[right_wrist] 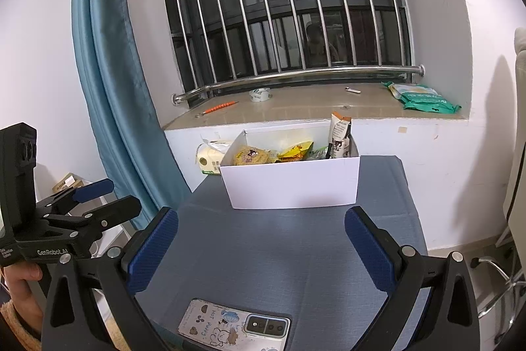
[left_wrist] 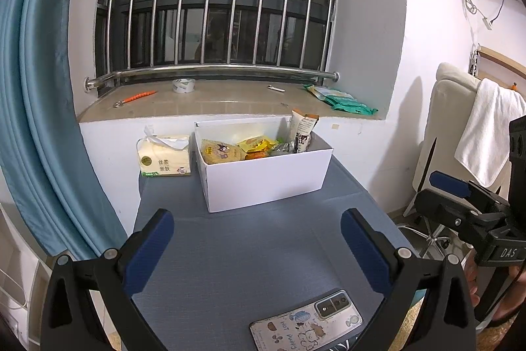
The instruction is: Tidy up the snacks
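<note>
A white cardboard box [left_wrist: 266,180] stands at the far end of the blue-grey table [left_wrist: 250,245]; it also shows in the right wrist view [right_wrist: 292,183]. It holds several snack packs: a round yellow pack [left_wrist: 218,151], a yellow-orange pack [left_wrist: 256,144] and a tall upright pouch [left_wrist: 304,129]. My left gripper [left_wrist: 258,247] is open and empty above the table's near half. My right gripper [right_wrist: 261,247] is open and empty, beside the left one. Each gripper shows at the edge of the other's view.
A phone in a cartoon case [left_wrist: 305,323] lies at the table's near edge, also in the right wrist view [right_wrist: 235,326]. A tissue pack [left_wrist: 164,155] sits left of the box. The windowsill holds tape [left_wrist: 184,85], an orange tool [left_wrist: 136,97] and green packets [left_wrist: 342,99]. A chair with a towel [left_wrist: 486,134] stands right.
</note>
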Tool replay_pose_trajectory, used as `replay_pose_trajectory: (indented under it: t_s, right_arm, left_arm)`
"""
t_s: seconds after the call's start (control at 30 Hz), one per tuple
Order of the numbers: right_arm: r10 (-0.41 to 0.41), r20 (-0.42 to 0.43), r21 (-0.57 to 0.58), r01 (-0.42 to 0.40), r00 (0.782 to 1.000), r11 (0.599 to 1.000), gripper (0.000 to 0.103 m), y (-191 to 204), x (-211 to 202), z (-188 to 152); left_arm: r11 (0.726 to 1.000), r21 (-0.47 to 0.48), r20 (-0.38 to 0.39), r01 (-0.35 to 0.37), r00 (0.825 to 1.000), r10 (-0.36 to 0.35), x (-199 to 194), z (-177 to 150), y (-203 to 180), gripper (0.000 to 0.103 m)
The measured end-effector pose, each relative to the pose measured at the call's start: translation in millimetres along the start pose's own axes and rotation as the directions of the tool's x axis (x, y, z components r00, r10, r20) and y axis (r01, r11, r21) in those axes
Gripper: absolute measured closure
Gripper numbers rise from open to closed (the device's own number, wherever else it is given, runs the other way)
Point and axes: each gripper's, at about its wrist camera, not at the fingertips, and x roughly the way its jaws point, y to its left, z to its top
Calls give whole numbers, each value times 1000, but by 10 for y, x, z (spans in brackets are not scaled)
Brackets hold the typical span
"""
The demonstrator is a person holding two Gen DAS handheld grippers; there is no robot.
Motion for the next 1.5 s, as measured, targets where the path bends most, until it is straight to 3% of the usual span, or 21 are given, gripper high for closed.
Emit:
replay_pose_trajectory:
  t_s: [1.5]
  right_arm:
    - [17,-10,3,-17,1000,1000,0,22,1,-17]
  left_arm:
    - [1000,6,-10,-2,1000,2,23,-34,-24,0]
